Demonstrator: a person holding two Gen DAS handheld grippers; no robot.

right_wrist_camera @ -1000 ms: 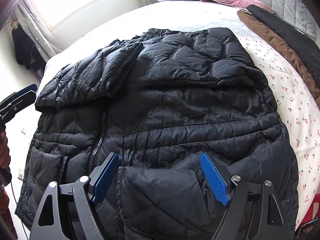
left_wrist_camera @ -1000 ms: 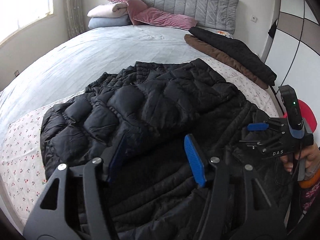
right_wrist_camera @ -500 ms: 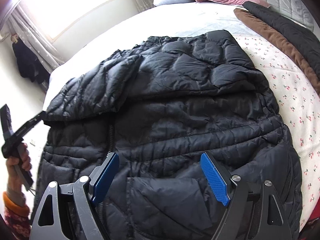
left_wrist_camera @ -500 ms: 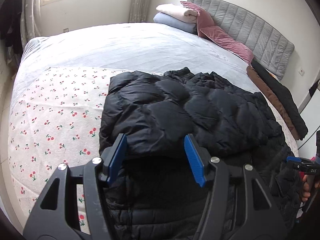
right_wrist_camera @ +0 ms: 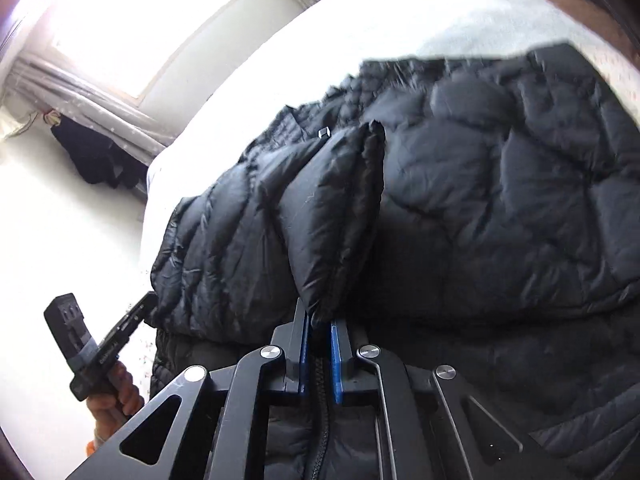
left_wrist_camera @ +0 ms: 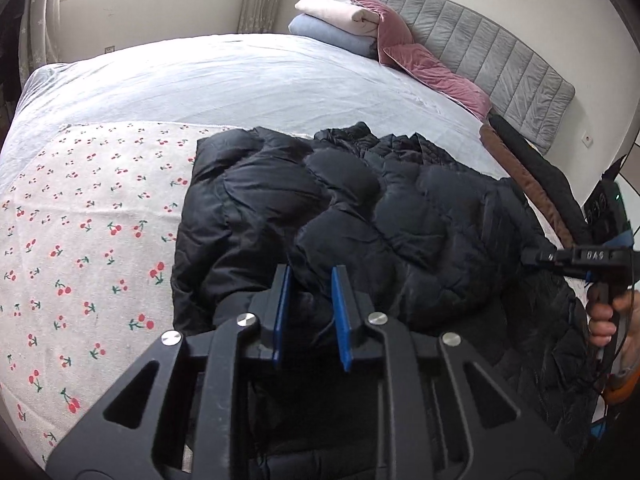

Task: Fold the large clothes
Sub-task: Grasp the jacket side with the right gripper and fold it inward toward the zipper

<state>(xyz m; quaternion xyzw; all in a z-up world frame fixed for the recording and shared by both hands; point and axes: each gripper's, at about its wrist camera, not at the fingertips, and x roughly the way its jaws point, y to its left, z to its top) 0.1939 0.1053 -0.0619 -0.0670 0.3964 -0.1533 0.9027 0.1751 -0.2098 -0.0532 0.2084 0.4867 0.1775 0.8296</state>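
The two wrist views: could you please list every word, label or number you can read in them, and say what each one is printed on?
"DAS": white letters on the black body of the right gripper, seen at the right edge of the left wrist view.
A line of pale print runs along the body of the left gripper in the right wrist view; it is too small and blurred to read.
No readable text shows on the black puffer jacket or the cherry-print sheet.
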